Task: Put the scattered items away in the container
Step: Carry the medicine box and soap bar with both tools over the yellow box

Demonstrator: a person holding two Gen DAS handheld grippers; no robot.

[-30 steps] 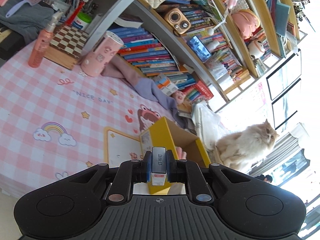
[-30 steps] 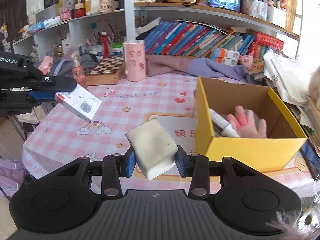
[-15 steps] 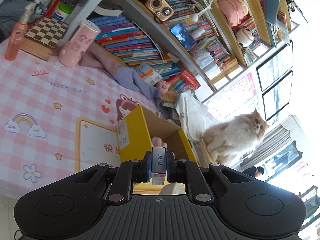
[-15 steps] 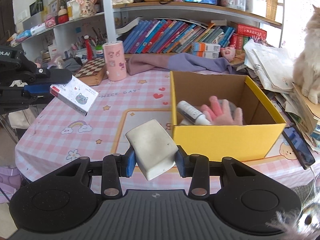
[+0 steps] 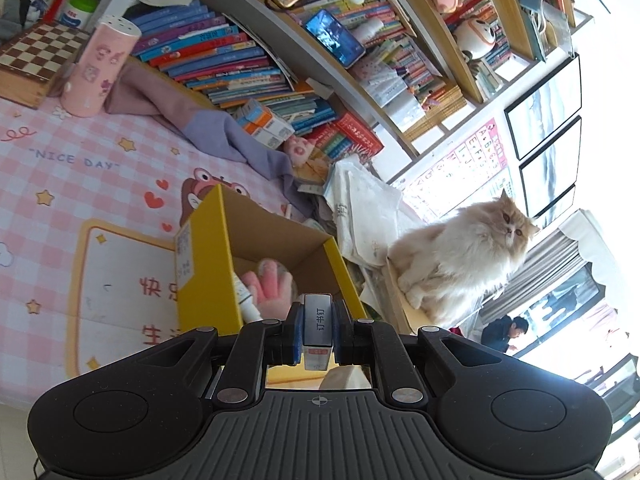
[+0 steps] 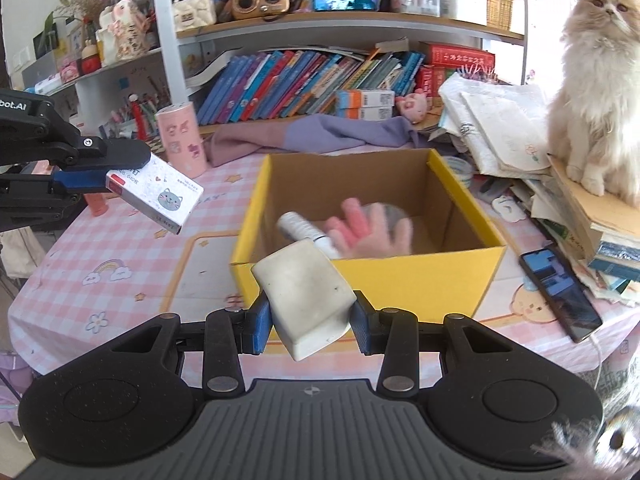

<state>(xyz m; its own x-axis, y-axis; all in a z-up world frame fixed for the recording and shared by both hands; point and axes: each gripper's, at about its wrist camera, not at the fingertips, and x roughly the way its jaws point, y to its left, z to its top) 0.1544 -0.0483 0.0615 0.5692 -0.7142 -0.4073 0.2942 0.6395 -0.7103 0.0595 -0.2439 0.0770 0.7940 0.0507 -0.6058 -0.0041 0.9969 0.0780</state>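
My right gripper [image 6: 311, 320] pinches a white block [image 6: 306, 294] between its blue pads, just before the near wall of the yellow box [image 6: 420, 280]. Inside the box, toward 12 o'clock, lie a white tube [image 6: 300, 227] and a pink glove-like thing [image 6: 366, 230], blurred. At 9 o'clock my left gripper [image 6: 96, 170] holds a small cat-printed box [image 6: 158, 192] above the pink checked tablecloth [image 6: 132, 248]; a fluffy cat [image 6: 596, 80] sits at 2 o'clock.

Left gripper [image 5: 318, 334] held aloft, jaws clamped on small box [image 6: 155, 190]. Right gripper [image 6: 310, 322] level, jaws pinching white block [image 6: 306, 294], well apart from left.
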